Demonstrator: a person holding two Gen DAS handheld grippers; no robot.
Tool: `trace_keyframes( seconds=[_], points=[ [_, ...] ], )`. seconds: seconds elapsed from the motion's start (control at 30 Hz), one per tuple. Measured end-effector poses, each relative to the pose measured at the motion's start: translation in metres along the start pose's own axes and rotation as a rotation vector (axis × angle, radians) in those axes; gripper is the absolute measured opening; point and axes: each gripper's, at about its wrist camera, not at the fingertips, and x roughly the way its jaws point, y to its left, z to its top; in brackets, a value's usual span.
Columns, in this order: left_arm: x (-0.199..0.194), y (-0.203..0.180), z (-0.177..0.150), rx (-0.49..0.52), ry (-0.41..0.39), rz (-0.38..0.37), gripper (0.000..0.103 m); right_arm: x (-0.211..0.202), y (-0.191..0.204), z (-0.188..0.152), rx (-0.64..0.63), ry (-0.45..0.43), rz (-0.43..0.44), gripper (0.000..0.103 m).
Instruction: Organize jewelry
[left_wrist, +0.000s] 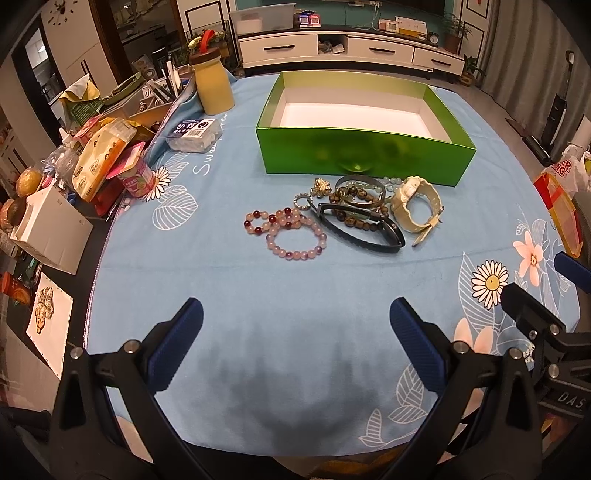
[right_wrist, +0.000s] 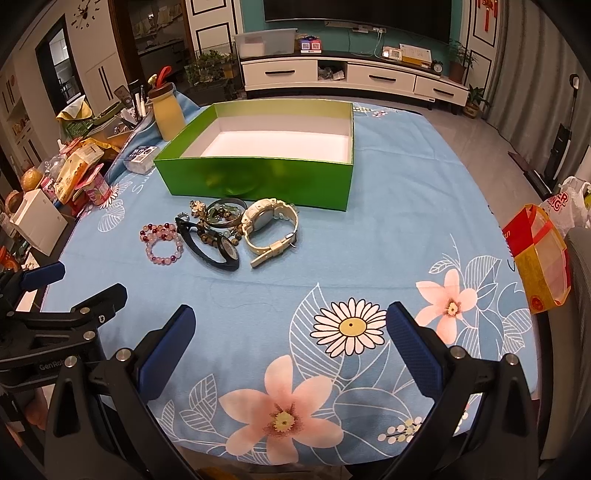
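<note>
Left wrist view: open green cardboard box (left_wrist: 364, 155) empty, tangled jewelry pile (left_wrist: 343, 214) untouched on blue floral desk (left_wrist: 258, 295); left claw (left_wrist: 295, 343) and right claw (right_wrist: 291, 343) both wide, holding nothing.

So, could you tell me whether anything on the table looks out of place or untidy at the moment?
Yes: the jewelry lies in a tangled heap in front of the green box, which looks empty. The black watch overlaps the brown beaded bracelet, with the cream watch on its side against them. Nothing looks damaged.
</note>
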Motion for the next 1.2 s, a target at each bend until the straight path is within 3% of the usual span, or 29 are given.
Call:
trace_keyframes(
  seconds=[1.03,1.1,1.2],
  points=[
    [0.0,-0.005,0.001,0.009,0.0,-0.003,0.101,-0.001,-0.005,0.0,0.013,-0.002,0.003,0.102],
    [0.001,-0.003,0.001,0.004,0.001,-0.019,0.101,0.001,-0.008,-0.001,0.021,0.0,0.009,0.102],
    [0.008,0.005,-0.001,-0.024,0.012,-0.105,0.101,0.005,-0.012,-0.003,0.021,-0.004,0.026,0.102]
  ],
)
